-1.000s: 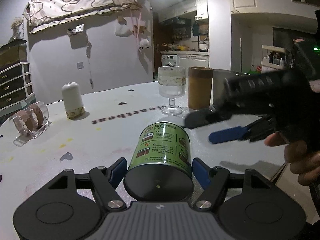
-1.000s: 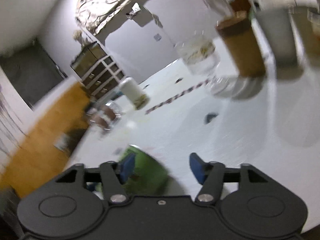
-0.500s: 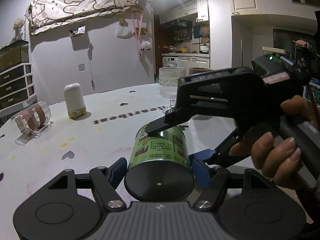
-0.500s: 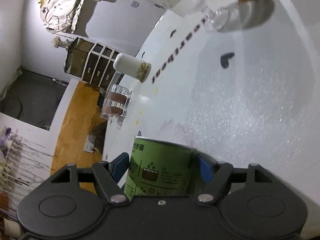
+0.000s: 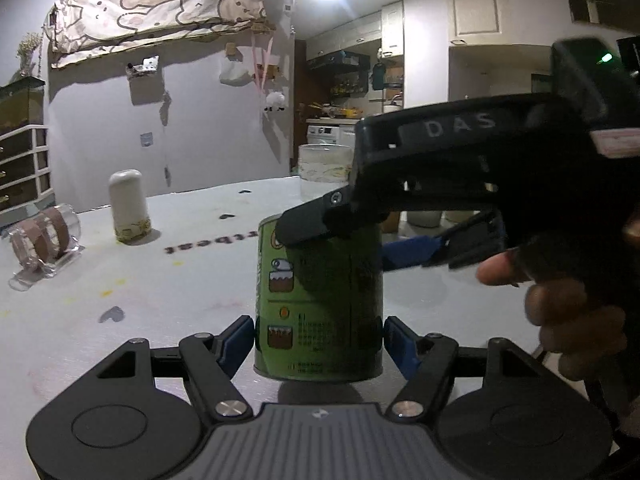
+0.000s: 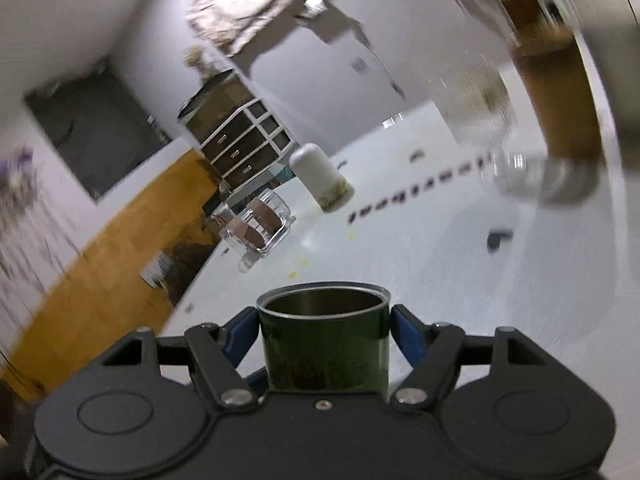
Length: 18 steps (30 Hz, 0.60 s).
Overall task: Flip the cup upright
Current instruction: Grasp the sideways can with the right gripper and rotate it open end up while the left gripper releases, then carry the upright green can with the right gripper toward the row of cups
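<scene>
Cup: a green printed tin cup [image 5: 320, 304] stands upright on the white desk [image 5: 160, 288], open mouth up; the right wrist view looks down into its steel inside [image 6: 322, 304].
Right gripper [image 6: 322, 336]: its blue fingers [image 6: 406, 330] press the cup's upper wall from both sides, closed on it just below the rim.
Left gripper [image 5: 320, 340]: fingers [image 5: 236, 340] flank the cup's base at 9 and 3 o'clock — whether they clamp it or merely touch, I cannot tell.
Handling: likely light, stiff and smooth-walled, so it may slip; holding across the wall near the rim, as now, seems soundest.
Surroundings, left wrist view: a white capsule-shaped jar [image 5: 128, 206] at 10 o'clock, a clear tape holder [image 5: 42, 240] at 9 o'clock, a ribbed stemmed glass [image 5: 322, 164] at 12 o'clock behind the cup.
In the way: nothing close — only the two grippers crowd each other.
</scene>
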{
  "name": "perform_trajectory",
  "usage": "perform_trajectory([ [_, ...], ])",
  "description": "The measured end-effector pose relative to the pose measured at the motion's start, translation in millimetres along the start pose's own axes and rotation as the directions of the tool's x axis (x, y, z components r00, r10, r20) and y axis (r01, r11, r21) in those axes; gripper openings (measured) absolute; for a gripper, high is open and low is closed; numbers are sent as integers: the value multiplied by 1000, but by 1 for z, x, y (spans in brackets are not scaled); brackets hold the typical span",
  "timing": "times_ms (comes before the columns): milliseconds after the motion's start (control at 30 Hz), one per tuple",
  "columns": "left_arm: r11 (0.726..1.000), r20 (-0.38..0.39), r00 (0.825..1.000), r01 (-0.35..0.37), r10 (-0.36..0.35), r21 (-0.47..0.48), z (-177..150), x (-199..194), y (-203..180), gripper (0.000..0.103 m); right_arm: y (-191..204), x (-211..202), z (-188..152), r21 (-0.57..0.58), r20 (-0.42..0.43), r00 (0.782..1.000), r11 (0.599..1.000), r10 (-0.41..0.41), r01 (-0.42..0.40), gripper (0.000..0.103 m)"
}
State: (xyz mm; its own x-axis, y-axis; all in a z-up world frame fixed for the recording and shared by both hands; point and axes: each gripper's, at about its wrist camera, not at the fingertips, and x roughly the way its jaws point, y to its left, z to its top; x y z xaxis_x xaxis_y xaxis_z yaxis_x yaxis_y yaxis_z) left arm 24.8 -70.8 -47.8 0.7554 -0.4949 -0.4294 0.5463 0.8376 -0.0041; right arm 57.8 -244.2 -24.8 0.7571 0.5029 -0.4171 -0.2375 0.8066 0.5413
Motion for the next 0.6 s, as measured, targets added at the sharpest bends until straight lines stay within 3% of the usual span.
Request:
perform_trajectory([
  [267,1000,-24,1000,12,-11,23,-14,5,-9,71,31,-11,-22,-278,17,993,953,-119,119,76],
  [600,1000,-39,999,9,-9,13,-18,7,-8,72,51,-4,-35,-427,32,982,886,-184,180,75],
])
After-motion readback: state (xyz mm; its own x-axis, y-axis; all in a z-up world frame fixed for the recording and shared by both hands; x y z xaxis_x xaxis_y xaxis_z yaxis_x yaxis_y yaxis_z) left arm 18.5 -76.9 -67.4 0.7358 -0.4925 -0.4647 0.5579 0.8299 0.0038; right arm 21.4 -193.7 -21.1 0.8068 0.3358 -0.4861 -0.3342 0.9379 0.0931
